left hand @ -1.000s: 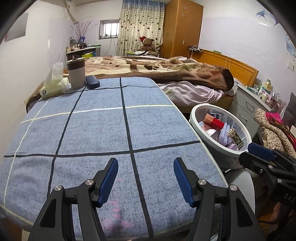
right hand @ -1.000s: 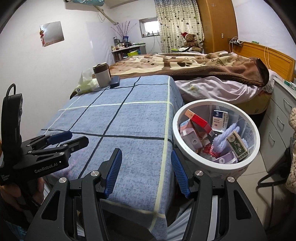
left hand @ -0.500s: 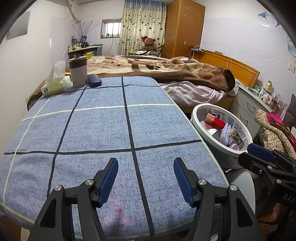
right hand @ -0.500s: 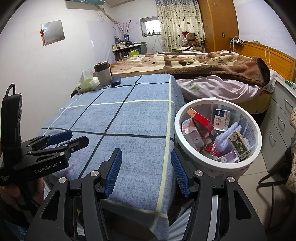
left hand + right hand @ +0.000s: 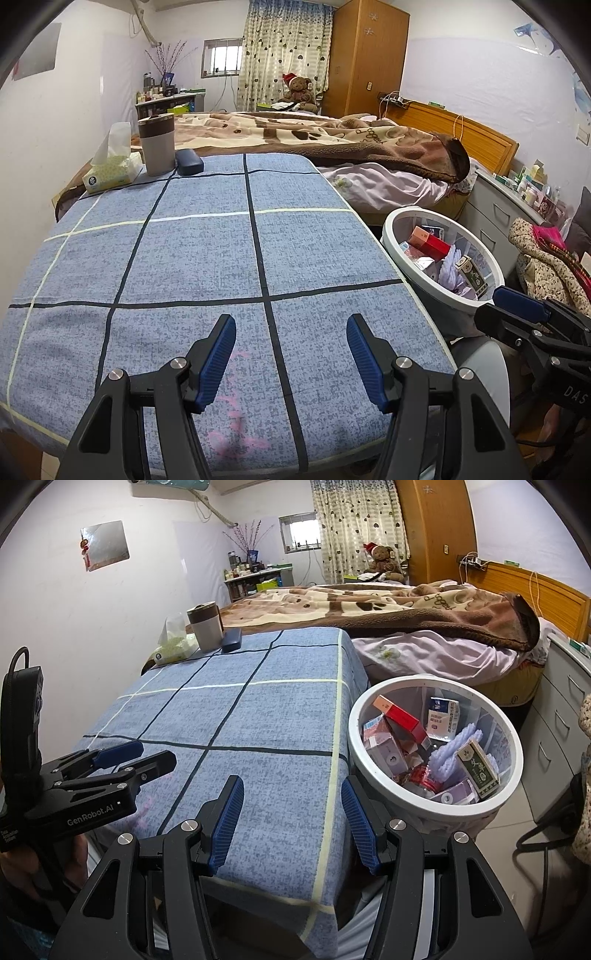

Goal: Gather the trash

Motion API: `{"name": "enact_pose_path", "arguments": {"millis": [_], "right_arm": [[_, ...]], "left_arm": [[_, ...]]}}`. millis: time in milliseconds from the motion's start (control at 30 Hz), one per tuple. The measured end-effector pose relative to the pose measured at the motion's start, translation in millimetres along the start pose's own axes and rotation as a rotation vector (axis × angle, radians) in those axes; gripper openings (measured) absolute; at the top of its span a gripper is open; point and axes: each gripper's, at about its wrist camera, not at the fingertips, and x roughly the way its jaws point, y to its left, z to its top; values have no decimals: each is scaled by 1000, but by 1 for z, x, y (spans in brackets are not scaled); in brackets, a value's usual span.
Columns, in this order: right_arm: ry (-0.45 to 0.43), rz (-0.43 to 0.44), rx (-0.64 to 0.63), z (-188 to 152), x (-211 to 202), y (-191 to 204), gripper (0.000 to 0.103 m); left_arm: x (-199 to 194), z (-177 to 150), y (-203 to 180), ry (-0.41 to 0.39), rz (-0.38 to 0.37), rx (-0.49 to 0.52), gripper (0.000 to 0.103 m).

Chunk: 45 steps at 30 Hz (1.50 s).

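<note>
Honestly, nothing looks left to grab: the blue checked cloth-covered desk (image 5: 207, 254) shows no loose trash, and the boxes and wrappers sit in the round white plastic trash bin (image 5: 373, 775) just beside its right edge. The left gripper (image 5: 291, 352) hovers over the near end, jaws wide apart and empty; the right gripper (image 5: 291, 821) is half open, also empty, by the bin. The tissue pack (image 5: 110, 173), brown-lidded grey cup (image 5: 157, 147) and dark case (image 5: 189, 161) probably aren't trash, so a careful scan beats a blind grab.

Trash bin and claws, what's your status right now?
Left claw open, empty. Right claw open, empty. Trash bin holds boxes. Nothing in the way.
</note>
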Motion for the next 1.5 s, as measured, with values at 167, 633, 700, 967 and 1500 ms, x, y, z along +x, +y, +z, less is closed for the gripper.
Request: {"name": "enact_pose_path", "arguments": {"millis": [167, 633, 700, 967, 1500], "right_arm": [[1, 0, 0, 0, 0, 0, 57], [2, 1, 0, 0, 0, 0, 57], [2, 1, 0, 0, 0, 0, 57], [3, 1, 0, 0, 0, 0, 57], [8, -2, 2, -1, 4, -1, 57]], "left_arm": [[-1, 1, 2, -2, 3, -2, 62], [-2, 1, 3, -3, 9, -2, 62], [-2, 1, 3, -3, 10, -1, 62], [-2, 1, 3, -3, 12, -1, 62], [-1, -1, 7, 2, 22, -7, 62]]}}
